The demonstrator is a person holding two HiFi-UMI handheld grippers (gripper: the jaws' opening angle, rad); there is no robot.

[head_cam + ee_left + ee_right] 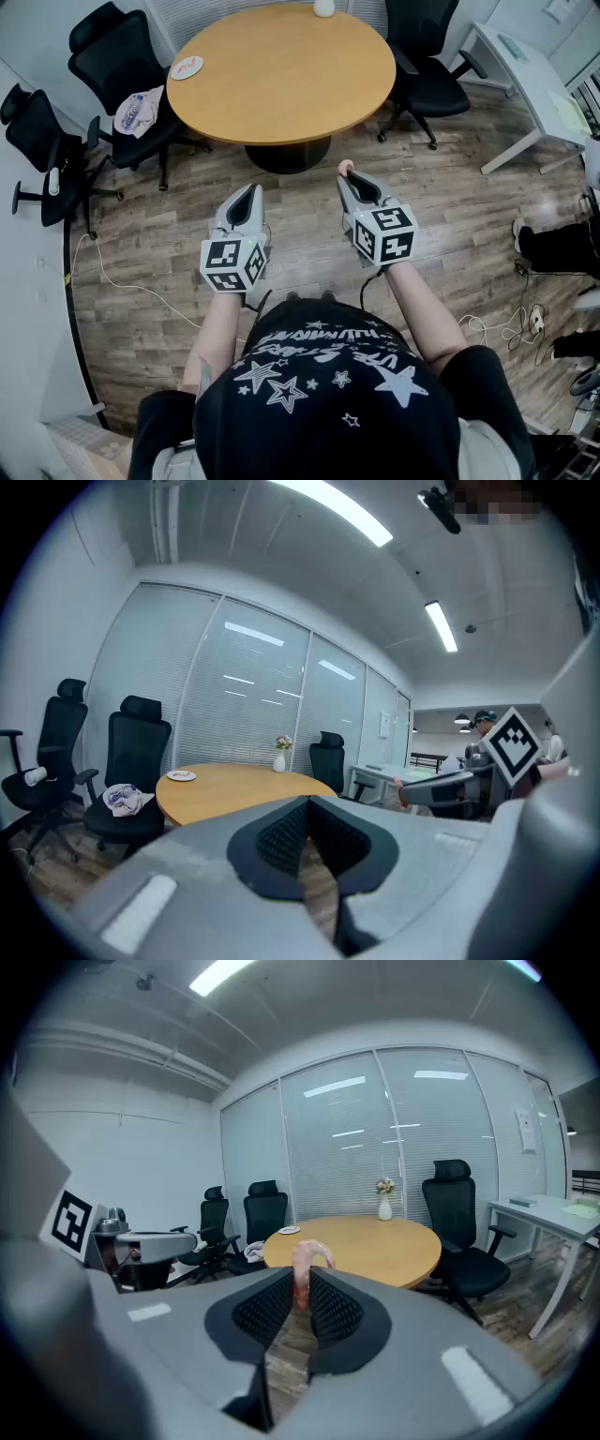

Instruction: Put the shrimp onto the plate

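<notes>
Pinching the shrimp (305, 1265) between the pads of my right gripper (300, 1290), I hold it over the floor, short of the round table (281, 75), because the plate (187, 67) sits at the table's far left edge. The shrimp's long axis rises past my jaw tips, with its curled end hooking right. My left gripper (307, 808) is closed on nothing and idle alongside.

shrimp (302, 1271): 1 | plate (187, 67): 1 | round table (281, 80): 1 | black chairs (122, 56): 3 | vase (323, 7): 1 | left gripper (250, 189), right gripper (351, 178): 2

Office: round table (281, 70), swivel chairs (117, 52)
</notes>
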